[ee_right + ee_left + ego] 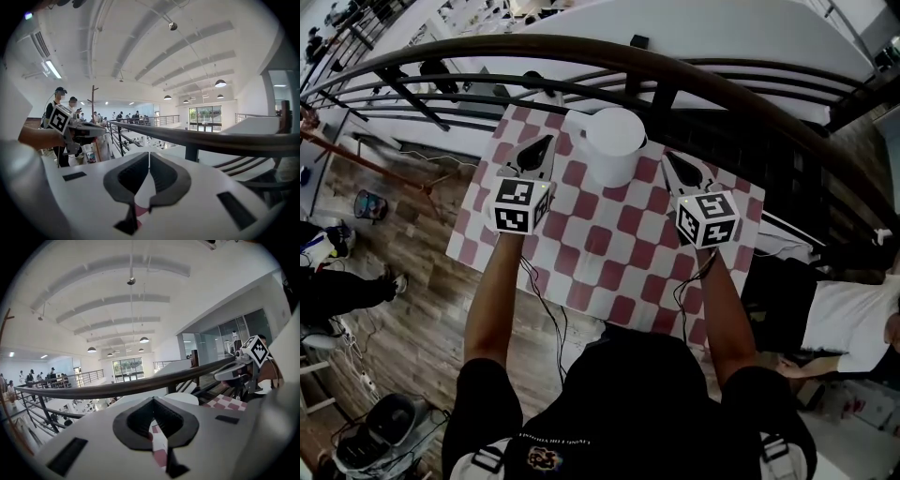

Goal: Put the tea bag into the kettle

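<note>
We observed the white kettle point(614, 141) standing upright on the red-and-white checkered counter point(609, 272), toward the far edge, near the dark railing point(581, 56). The left hand-held gripper point(546, 142) was positioned near the kettle on one side and the right hand-held gripper point(671, 159) near it on the other, both pointing away from the person and apart from the kettle. In each gripper view we found the jaws narrow, tips together, with nothing gripped between them
</note>
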`<state>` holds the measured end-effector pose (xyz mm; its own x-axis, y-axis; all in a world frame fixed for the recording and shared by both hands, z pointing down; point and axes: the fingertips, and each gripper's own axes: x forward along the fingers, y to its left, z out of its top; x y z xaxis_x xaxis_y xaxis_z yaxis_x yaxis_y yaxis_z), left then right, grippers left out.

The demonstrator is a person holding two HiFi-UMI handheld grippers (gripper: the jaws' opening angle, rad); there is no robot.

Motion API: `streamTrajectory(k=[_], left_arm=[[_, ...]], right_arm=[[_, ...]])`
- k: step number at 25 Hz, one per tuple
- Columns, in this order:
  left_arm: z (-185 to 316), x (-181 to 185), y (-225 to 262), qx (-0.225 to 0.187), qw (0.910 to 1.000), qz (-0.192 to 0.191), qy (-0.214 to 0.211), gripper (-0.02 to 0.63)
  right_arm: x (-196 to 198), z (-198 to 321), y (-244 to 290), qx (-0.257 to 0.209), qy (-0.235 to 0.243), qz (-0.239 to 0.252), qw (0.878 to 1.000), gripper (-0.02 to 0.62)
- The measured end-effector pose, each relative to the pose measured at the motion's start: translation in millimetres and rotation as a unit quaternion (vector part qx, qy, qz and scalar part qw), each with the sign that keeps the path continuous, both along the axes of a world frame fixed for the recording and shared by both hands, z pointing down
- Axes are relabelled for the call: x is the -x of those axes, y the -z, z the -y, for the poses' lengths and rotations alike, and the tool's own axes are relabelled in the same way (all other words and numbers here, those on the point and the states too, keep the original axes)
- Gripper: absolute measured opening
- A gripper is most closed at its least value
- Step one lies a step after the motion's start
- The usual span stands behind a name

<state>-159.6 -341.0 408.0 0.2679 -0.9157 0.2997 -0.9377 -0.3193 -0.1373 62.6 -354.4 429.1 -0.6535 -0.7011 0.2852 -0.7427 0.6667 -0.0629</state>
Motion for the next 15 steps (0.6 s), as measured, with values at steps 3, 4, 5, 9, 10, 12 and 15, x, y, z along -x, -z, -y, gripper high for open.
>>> streamTrajectory(k=[3,4,5,9,10,12,15], left_arm=[[21,-3,-7,0.009,0.9999,-0.008,-0.006,0.006],[27,-4,-11,0.012,0.9998,-0.011,-0.008,0.006],[33,-5,-16,0.017,0.9997,-0.011,-0.009,0.006],[55,-10,-36,0.046,0.9988,0.0,-0.013,0.006],[61,-12,-40,0.052,0.9985,0.007,-0.013,0.006],[72,-15,-47,0.06,0.9979,0.017,-0.015,0.006],[87,-19,-51,0.065,0.9976,0.018,-0.016,0.006]], right_arm=[[7,5,-3,0.006,0.002,-0.003,1.0,0.018],[8,7,-5,0.007,0.002,-0.004,1.0,0.018],[10,9,-6,0.008,0.003,-0.006,1.0,0.018],[15,16,-12,0.013,0.004,-0.009,1.0,0.018],[16,18,-14,0.016,0.003,-0.007,1.0,0.018],[18,20,-17,0.02,0.003,-0.005,1.0,0.018],[21,23,-23,0.027,0.004,-0.005,1.0,0.018]])
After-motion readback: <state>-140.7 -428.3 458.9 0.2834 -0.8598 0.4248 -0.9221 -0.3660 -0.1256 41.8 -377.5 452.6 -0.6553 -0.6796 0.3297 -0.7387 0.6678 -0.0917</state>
